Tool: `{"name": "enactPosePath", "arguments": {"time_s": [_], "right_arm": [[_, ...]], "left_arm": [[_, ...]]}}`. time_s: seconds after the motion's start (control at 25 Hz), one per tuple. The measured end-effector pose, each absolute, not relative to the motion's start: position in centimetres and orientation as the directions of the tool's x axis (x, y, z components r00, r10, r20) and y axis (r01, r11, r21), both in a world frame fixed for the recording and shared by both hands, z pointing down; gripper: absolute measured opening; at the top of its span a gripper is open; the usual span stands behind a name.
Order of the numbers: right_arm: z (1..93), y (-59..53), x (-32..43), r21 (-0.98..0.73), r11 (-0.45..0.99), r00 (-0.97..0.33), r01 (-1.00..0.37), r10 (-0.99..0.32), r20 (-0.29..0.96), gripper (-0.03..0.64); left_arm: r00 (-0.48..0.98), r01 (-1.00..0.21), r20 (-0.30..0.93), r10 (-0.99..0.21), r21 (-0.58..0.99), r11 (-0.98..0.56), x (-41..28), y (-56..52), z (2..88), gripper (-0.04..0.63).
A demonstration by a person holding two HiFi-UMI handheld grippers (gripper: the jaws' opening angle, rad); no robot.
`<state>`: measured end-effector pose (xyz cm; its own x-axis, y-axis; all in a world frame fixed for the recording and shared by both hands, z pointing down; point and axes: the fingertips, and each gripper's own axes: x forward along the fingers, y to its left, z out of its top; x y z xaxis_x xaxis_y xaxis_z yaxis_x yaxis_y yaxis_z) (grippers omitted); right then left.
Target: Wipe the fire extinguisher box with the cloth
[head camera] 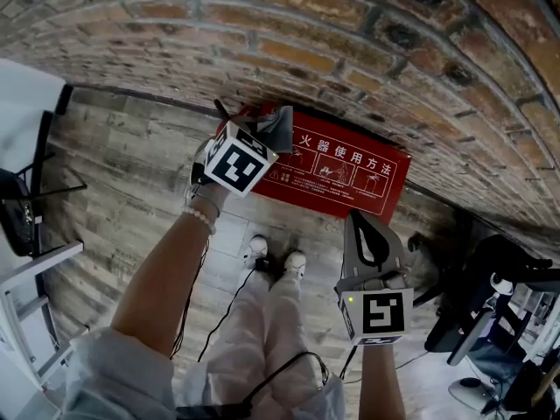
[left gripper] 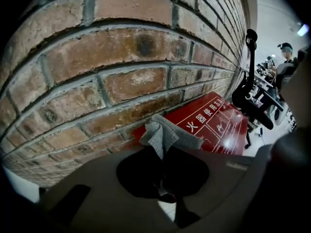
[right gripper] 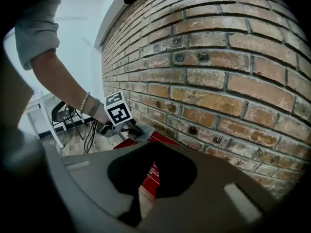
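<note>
A red fire extinguisher box (head camera: pixel 337 169) with white print stands on the floor against the brick wall (head camera: pixel 350 51). My left gripper (head camera: pixel 273 135) is at the box's top left corner, shut on a grey cloth (head camera: pixel 282 124). In the left gripper view the cloth (left gripper: pixel 163 136) bunches out of the jaws right over the box's (left gripper: pixel 221 125) red top edge, close to the bricks. Lower right, in front of the box, my right gripper (head camera: pixel 356 220) is shut with nothing in it. The right gripper view shows the left gripper's marker cube (right gripper: pixel 118 111) and a strip of the red box (right gripper: pixel 151 173).
A black office chair (head camera: pixel 490 296) and its base stand at the right. White furniture (head camera: pixel 26 269) is at the left on the wooden floor. The person's shoes (head camera: pixel 273 256) and a black cable (head camera: pixel 223 309) lie below the box.
</note>
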<state>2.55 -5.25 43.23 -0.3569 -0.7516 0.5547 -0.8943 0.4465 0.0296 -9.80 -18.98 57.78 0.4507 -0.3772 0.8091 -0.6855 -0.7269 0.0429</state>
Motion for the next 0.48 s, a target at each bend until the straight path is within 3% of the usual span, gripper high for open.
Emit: {"name": "enactPosePath", "arguments": {"time_s": [0.48], "right_arm": [[43.3, -5.5, 0.6, 0.030, 0.467, -0.374, -0.884, -0.743, 0.556, 0.008]], "left_arm": [[0.405, -0.723, 0.825, -0.395, 0.024, -0.691, -13.4, -18.9, 58.6, 0.017]]}}
